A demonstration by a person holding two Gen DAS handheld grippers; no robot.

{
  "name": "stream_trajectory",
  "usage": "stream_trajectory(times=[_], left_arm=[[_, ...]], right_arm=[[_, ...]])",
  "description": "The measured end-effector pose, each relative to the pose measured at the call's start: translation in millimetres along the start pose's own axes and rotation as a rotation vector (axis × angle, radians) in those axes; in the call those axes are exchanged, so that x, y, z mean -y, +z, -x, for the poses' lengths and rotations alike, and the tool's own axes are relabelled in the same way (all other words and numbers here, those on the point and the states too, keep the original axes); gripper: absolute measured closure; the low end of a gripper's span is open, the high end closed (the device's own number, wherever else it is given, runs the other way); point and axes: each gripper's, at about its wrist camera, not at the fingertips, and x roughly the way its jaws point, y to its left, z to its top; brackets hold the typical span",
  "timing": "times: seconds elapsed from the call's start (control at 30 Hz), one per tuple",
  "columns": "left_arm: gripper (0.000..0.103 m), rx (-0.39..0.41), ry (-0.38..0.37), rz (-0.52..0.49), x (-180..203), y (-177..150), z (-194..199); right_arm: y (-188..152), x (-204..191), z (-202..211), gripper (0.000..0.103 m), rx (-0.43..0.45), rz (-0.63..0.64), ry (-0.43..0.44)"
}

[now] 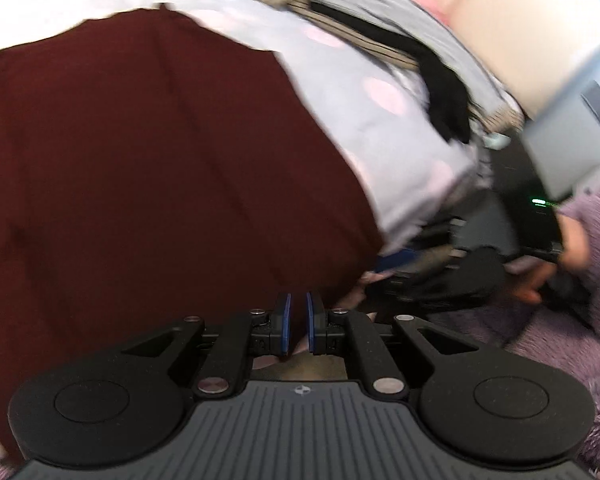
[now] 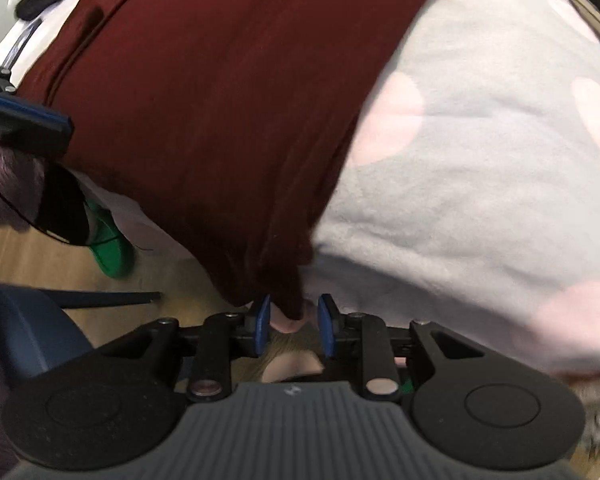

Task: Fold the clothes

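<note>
Two grippers are over one maroon garment (image 1: 148,168), which lies spread on a pale bedcover (image 2: 480,184) with pink spots. I read the fold as barely begun: the cloth looks flat and mostly single-layered, so the folds themselves are left to do, and a heap of other clothes (image 1: 380,40) at the far end seems to be waiting too.

My left gripper (image 1: 298,326) has its jaws nearly together at the near hem; I judge it pinched shut, though blur hides whether cloth is caught. My right gripper (image 2: 294,326) stands parted at the garment's corner, which hangs between the pads without being pressed.

Only the right view shows the wood floor (image 2: 36,260), a green shoe (image 2: 114,250) and a blue chair (image 2: 32,324). Only the left view shows the heap and a hand (image 1: 572,246) in a purple fleece sleeve (image 1: 596,240).
</note>
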Motion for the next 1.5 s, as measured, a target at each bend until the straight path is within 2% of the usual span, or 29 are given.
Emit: stream_trajectory(times=[0.17, 0.27, 0.4, 0.57, 0.67, 0.8, 0.93, 1.03, 1.13, 1.23, 1.3, 1.37, 1.4, 1.5], left_arm=[[0.098, 0.002, -0.082, -0.034, 11, 2, -21], [0.098, -0.015, -0.056, -0.055, 13, 0, -33], [0.098, -0.042, -0.009, -0.037, 10, -5, -43], [0.098, -0.039, 0.015, -0.077, 17, -7, -44], [0.098, -0.042, 0.016, -0.08, 17, -10, -48], [0.098, -0.034, 0.004, -0.058, 13, -14, -46], [0.098, 0.032, -0.004, 0.018, 3, -18, -21], [0.098, 0.115, 0.019, 0.095, -8, -28, 5], [0.098, 0.165, 0.051, 0.159, -19, -37, 19], [0.098, 0.155, 0.048, 0.178, -22, -45, 19], [0.097, 0.142, 0.045, 0.168, -17, -47, 13], [0.093, 0.129, 0.032, 0.147, -11, -50, 12], [0.087, 0.12, 0.019, 0.133, -7, -51, 11], [0.085, 0.093, -0.015, 0.073, 8, -51, 5]], right_arm=[[-4, 5, -17, 0.074, 0.036, 0.05, 0.035], [-9, 10, -24, 0.075, 0.043, 0.029, 0.089], [-20, 9, -24, 0.098, 0.037, 0.022, 0.152], [-27, 10, -1, 0.099, -0.038, -0.03, 0.212], [-25, 9, 25, 0.099, -0.063, -0.052, 0.335], [-13, 6, 67, 0.099, -0.006, -0.032, 0.503], [5, 19, 92, 0.1, 0.096, -0.067, 0.568], [22, 43, 97, 0.1, 0.196, -0.161, 0.576], [25, 70, 99, 0.1, 0.288, -0.306, 0.561], [43, 86, 85, 0.095, 0.29, -0.392, 0.46], [49, 81, 73, 0.085, 0.257, -0.405, 0.387], [51, 81, 74, 0.082, 0.25, -0.393, 0.35], [48, 79, 78, 0.082, 0.26, -0.377, 0.343], [33, 75, 98, 0.079, 0.288, -0.319, 0.362]])
